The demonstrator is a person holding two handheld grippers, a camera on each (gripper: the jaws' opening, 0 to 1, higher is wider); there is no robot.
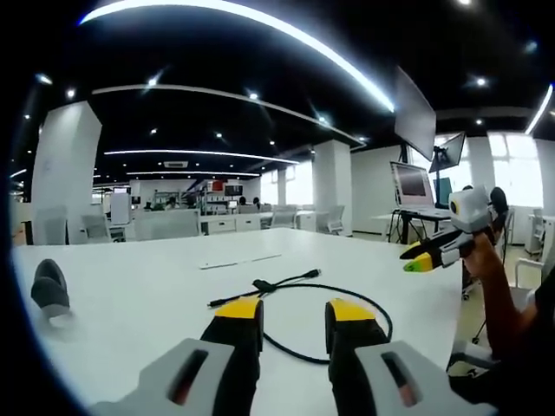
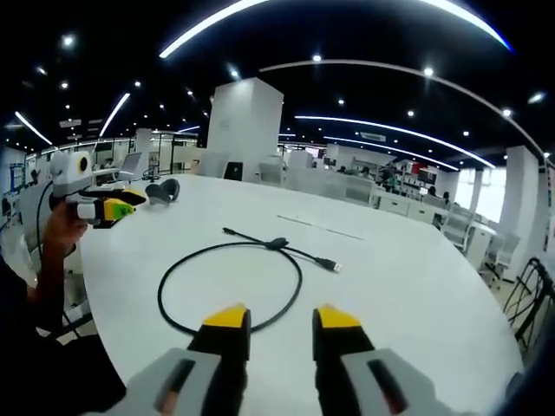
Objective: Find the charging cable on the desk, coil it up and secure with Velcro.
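The black charging cable point(image 1: 381, 312) lies in a loose loop on the white desk point(image 1: 130, 295), its plug ends trailing off past a small junction. My left gripper point(image 1: 293, 312) is open just short of the loop, with nothing between its yellow-tipped jaws. Coming in from the right of the left gripper view, my right gripper point(image 1: 418, 258) is held in a hand above the desk's edge. In the right gripper view the cable point(image 2: 208, 249) forms a ring ahead of my open right gripper point(image 2: 282, 319). The left gripper point(image 2: 121, 206) hovers at the far left there.
A dark grey rounded object point(image 1: 50, 290) sits on the desk to the left, also seen as a grey lump point(image 2: 165, 189) in the right gripper view. A thin pale strip point(image 1: 238, 260) lies beyond the cable. Monitors point(image 1: 412, 184) and office desks stand further back.
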